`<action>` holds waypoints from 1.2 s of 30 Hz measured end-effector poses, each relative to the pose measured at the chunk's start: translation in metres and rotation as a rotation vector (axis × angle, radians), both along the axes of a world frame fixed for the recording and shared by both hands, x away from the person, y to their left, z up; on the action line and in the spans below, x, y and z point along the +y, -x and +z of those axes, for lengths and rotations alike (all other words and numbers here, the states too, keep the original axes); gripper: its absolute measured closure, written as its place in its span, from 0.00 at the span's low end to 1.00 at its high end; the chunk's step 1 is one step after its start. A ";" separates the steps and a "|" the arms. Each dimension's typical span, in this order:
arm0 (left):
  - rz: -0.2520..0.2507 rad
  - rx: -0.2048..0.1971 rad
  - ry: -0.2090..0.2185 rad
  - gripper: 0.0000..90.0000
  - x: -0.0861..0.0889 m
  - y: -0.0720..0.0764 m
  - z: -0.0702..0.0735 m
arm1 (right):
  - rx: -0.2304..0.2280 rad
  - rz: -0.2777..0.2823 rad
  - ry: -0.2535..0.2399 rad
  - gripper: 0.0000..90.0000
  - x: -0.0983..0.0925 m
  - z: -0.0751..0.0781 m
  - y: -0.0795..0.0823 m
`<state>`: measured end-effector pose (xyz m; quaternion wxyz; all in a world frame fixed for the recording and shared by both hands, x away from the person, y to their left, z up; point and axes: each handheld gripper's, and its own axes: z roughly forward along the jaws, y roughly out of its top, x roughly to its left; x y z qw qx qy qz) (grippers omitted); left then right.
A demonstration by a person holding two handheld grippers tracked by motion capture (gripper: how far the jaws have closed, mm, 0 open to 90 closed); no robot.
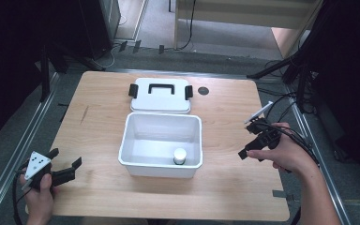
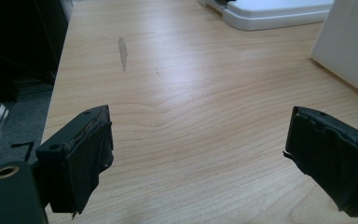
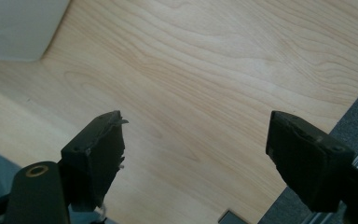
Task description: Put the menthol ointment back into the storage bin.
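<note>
Here, two hand-held tongs hover over a pale wooden worktop (image 1: 98, 140) — one at each side of it. The left tongs (image 1: 67, 162), gripped by the person's left hand (image 1: 40, 192) near the front left corner, stand wide apart with nothing between the jaws; the left gripper view looks along them (image 2: 198, 140) over bare wood grain, with a dark scuff mark (image 2: 122, 52) farther off. A grey three-cornered plate (image 1: 36, 163) sits on top of this tool. The right tongs (image 1: 251, 138), held in the right hand (image 1: 286, 152) near the right edge, are likewise spread wide and hold nothing; the right gripper view shows them (image 3: 196, 149) above the worktop's edge, with grey floor (image 3: 354, 112) beyond.

Between the two hands, at the centre of the worktop, sits an open white bin (image 1: 131, 140). A small white bottle (image 1: 180, 155) stands upright inside it, near the front right corner. Just behind the bin lies its white lid (image 1: 161, 104) — flat, with a black handle (image 1: 161, 87) on top and a black latch at either end. A small dark round mark (image 1: 203, 91) lies on the worktop just right of the lid.

Black cables (image 1: 304, 140) trail from the right tool over the person's wrist.
</note>
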<state>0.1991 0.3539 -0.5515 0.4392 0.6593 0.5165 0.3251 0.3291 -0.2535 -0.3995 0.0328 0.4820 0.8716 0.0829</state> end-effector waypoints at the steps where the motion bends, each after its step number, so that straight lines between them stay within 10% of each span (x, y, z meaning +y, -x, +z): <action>1: 0.000 0.000 0.000 0.09 0.000 0.000 0.000 | -0.007 -0.013 -0.009 0.23 -0.004 -0.003 0.001; 36: 0.006 -0.001 -0.005 0.09 0.000 0.000 0.000 | -0.547 -0.181 -0.232 0.16 -0.076 -0.112 0.077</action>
